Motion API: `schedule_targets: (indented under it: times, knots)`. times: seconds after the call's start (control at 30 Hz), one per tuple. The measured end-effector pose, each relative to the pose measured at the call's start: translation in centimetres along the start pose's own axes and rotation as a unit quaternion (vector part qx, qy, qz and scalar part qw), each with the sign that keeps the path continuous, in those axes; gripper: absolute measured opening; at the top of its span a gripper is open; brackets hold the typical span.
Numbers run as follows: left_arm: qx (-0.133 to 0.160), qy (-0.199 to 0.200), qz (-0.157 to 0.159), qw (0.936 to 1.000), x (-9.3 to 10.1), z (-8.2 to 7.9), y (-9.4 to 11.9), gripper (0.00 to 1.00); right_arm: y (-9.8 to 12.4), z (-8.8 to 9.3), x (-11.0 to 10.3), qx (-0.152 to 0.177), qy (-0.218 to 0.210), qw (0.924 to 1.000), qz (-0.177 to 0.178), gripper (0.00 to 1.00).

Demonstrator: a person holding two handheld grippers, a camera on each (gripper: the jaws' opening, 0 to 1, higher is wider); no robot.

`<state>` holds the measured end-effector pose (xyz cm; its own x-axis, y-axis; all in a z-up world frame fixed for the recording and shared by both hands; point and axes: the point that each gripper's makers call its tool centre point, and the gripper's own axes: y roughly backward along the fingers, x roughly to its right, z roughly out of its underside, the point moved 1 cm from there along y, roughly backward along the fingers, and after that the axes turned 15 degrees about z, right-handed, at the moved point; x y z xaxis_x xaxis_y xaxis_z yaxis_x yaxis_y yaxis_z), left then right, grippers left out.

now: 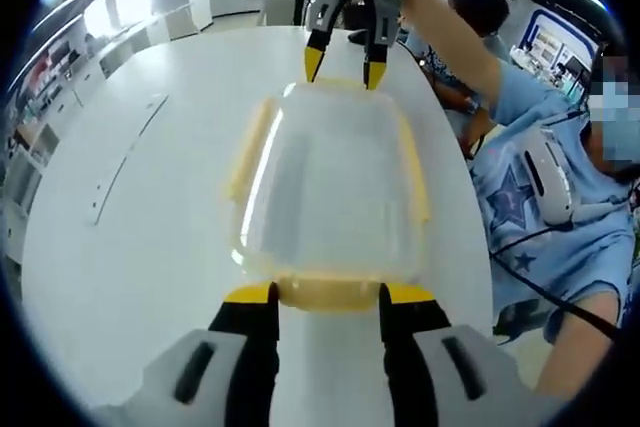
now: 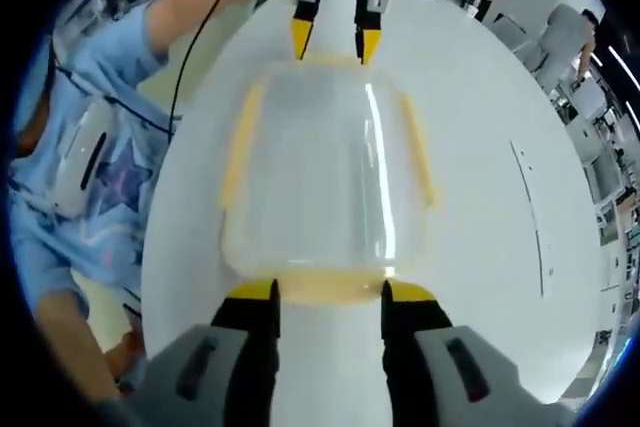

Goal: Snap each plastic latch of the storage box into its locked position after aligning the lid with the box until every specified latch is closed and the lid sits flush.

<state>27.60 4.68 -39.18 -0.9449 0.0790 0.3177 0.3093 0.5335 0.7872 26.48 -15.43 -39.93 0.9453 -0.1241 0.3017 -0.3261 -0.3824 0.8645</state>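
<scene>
A clear storage box (image 1: 335, 177) with a clear lid lies on the white table (image 1: 150, 247), its long axis running between my two grippers. Yellow latches line both long sides (image 1: 250, 147) (image 1: 415, 172) and both short ends. My left gripper (image 1: 330, 297) is open, its yellow tips either side of the near end latch (image 1: 330, 290). My right gripper (image 1: 345, 57) is open at the far end. In the right gripper view the same box (image 2: 320, 167) sits between the right gripper (image 2: 330, 295), astride its end latch (image 2: 330, 287), and the left gripper (image 2: 335, 42). Whether the side latches (image 2: 238, 157) are locked cannot be told.
A person in a blue star-print shirt (image 1: 560, 207) stands close to the table's edge beside the box, also seen as the blue shirt (image 2: 90, 177). A thin groove (image 1: 125, 162) runs across the tabletop. Chairs and desks (image 2: 560, 37) stand beyond the table.
</scene>
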Motion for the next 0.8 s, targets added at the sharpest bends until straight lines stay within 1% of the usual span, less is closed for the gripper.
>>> schedule_targets:
  times: [0.07, 0.17, 0.3, 0.4, 0.53, 0.57, 0.63, 0.67, 0.73, 0.77, 0.8]
  knots:
    - [0.000, 0.001, 0.000, 1.0000, 0.0, 0.0, 0.0, 0.40, -0.1, 0.0, -0.1, 0.000, -0.002, 1.0000, 0.001, 0.39]
    - [-0.007, 0.002, -0.002, 1.0000, -0.1, -0.1, 0.2, 0.40, 0.0, -0.1, -0.2, 0.001, 0.000, 1.0000, 0.006, 0.39]
    - [-0.018, -0.009, -0.007, 0.9998, -0.1, -0.2, 0.3, 0.40, 0.0, -0.2, -0.1, 0.004, 0.007, 0.9999, 0.008, 0.40]
    - [-0.020, -0.013, -0.013, 0.9996, -0.2, -0.2, 0.4, 0.42, 0.1, -0.3, -0.2, 0.005, 0.010, 0.9999, 0.011, 0.41]
    - [0.001, 0.013, -0.026, 0.9996, -0.9, 0.2, 0.7, 0.49, 0.1, -0.1, -0.2, 0.015, 0.004, 0.9998, 0.016, 0.40]
    - [0.008, 0.017, -0.026, 0.9995, -0.9, 0.4, 0.8, 0.50, 0.0, 0.1, -0.2, 0.015, 0.003, 0.9997, 0.017, 0.40]
    - [0.021, 0.025, -0.025, 0.9992, -0.9, 0.6, 0.8, 0.49, -0.5, 0.9, -0.5, 0.000, 0.012, 0.9998, 0.016, 0.40]
    - [0.020, 0.029, -0.026, 0.9990, -1.0, 1.0, 0.6, 0.49, -0.9, 1.6, -0.5, -0.010, 0.018, 0.9996, 0.018, 0.40]
    - [0.007, 0.045, -0.027, 0.9986, -1.1, 2.2, 0.4, 0.47, -1.1, 2.1, -0.4, -0.013, 0.012, 0.9996, 0.022, 0.40]
    - [-0.003, 0.051, -0.033, 0.9982, -1.2, 2.8, 0.5, 0.43, -1.2, 2.1, -0.2, -0.010, 0.008, 0.9996, 0.026, 0.40]
    - [-0.019, 0.050, -0.050, 0.9973, -1.8, 3.6, 0.9, 0.35, -1.2, 2.2, -0.1, -0.005, 0.006, 0.9995, 0.032, 0.40]
